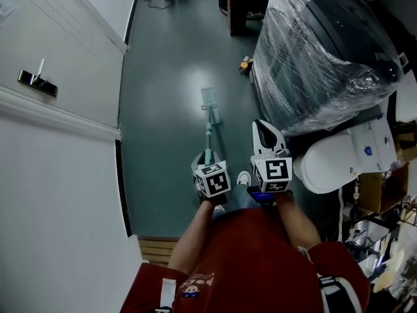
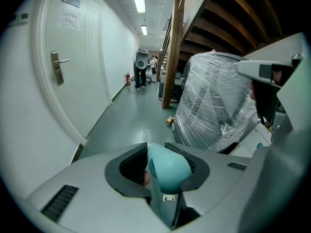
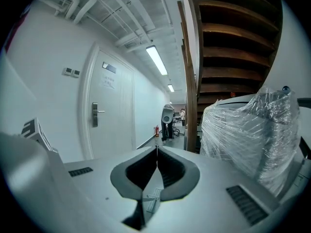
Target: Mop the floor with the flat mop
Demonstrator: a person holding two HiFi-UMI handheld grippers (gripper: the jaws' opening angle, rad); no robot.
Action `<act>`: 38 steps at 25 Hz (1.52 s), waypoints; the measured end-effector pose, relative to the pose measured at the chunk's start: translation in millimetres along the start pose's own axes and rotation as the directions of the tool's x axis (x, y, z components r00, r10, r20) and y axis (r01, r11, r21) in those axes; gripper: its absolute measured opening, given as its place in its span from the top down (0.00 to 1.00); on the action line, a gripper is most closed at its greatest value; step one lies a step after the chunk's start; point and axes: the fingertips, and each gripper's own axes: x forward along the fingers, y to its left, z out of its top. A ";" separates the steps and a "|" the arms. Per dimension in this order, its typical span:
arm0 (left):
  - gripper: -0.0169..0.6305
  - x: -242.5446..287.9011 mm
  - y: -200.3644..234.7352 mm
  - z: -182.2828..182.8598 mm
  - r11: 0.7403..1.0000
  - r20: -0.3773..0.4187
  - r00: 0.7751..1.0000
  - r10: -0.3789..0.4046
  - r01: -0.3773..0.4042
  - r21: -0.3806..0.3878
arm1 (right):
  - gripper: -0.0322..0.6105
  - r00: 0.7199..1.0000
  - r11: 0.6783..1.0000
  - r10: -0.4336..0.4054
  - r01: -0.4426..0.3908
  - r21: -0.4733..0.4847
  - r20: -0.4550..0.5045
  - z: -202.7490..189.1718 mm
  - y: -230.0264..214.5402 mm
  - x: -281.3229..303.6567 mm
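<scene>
While pinching the flat mop (image 1: 210,126) by its teal top end in the left tongs (image 2: 163,169), head flat on the floor (image 1: 169,109) ahead near the plastic-wrapped load (image 1: 319,51), reckon the pole light, stiff and rather slick, and take it lower with the right tongs (image 3: 156,152), pressed together on nothing.

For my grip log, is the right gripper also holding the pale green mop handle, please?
No: the right gripper is shut on nothing; only the left gripper clamps the pale green mop handle.
</scene>
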 end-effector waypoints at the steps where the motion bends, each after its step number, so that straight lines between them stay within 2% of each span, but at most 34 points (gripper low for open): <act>1: 0.78 4.6 -3.8 6.8 1.000 0.001 1.000 0.005 -0.005 -0.006 | 0.92 1.000 1.000 0.008 -0.008 -0.002 0.006 3.4 -6.2 6.4; 10: 0.78 50.5 -42.2 59.2 0.998 0.014 0.999 0.050 -0.049 -0.042 | 0.92 0.998 0.998 0.058 -0.058 -0.013 0.034 21.8 -70.7 54.9; 16: 0.78 76.4 -53.8 89.8 0.997 0.020 0.998 0.064 -0.062 -0.056 | 0.92 0.997 0.998 0.065 -0.065 -0.008 0.029 26.5 -97.7 82.5; 22: 0.78 105.8 -44.6 126.3 0.995 0.039 0.997 0.064 -0.061 -0.074 | 0.92 0.997 0.997 0.074 -0.074 -0.013 0.017 27.2 -102.3 123.2; 38: 0.78 182.7 4.8 246.3 0.998 0.048 0.998 0.031 -0.028 -0.052 | 0.92 0.997 0.997 0.073 -0.072 -0.035 0.023 81.0 -89.8 270.1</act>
